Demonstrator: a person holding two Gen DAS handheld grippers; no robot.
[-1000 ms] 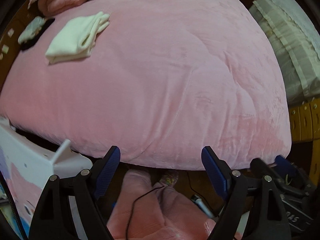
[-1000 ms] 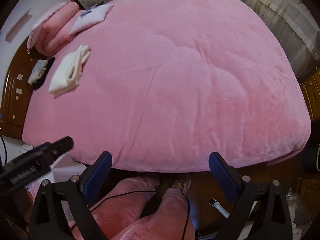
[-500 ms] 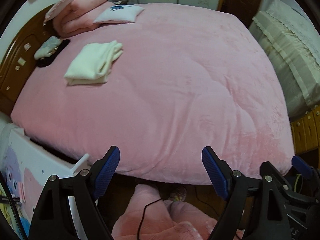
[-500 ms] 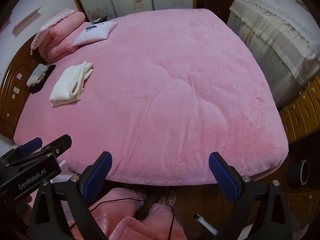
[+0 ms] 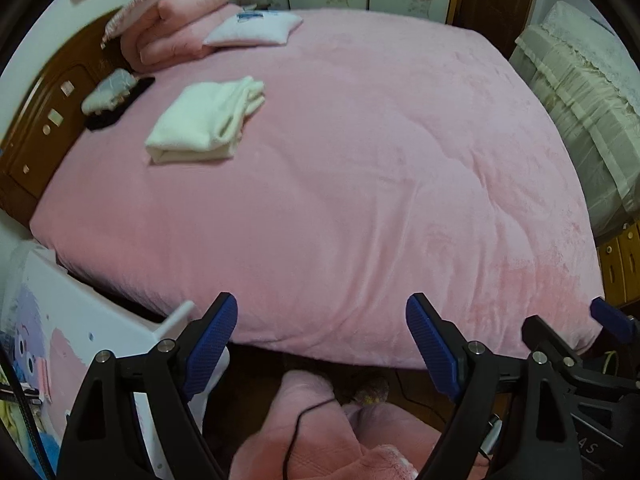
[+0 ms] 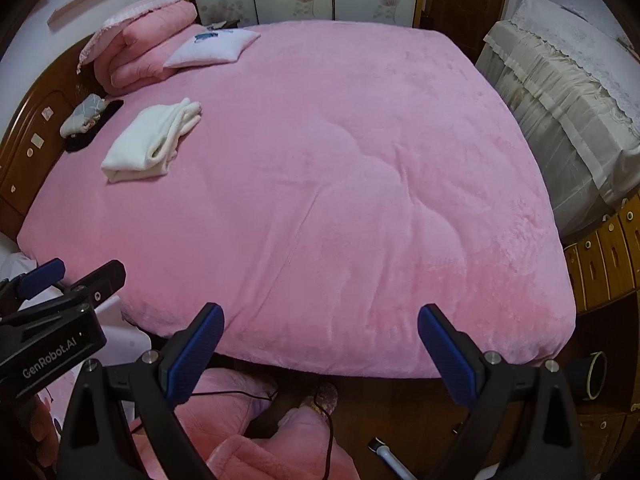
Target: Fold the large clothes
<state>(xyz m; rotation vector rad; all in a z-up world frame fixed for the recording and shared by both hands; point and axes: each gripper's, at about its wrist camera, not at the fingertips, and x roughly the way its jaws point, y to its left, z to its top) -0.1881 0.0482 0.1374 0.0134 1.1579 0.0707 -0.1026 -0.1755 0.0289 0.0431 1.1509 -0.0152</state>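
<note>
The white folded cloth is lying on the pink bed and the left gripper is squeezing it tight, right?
Not quite. The white folded cloth does lie on the pink bed, but the left gripper isn't squeezing it. The left wrist view shows its jaws wide open with nothing between them, near the bed's close edge, well apart from the cloth.

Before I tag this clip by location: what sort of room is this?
A home bedroom, most likely. A large bed under a pink plush blanket fills the view, backed by a wooden headboard, with a folded pink quilt and a small white pillow at its head.
</note>
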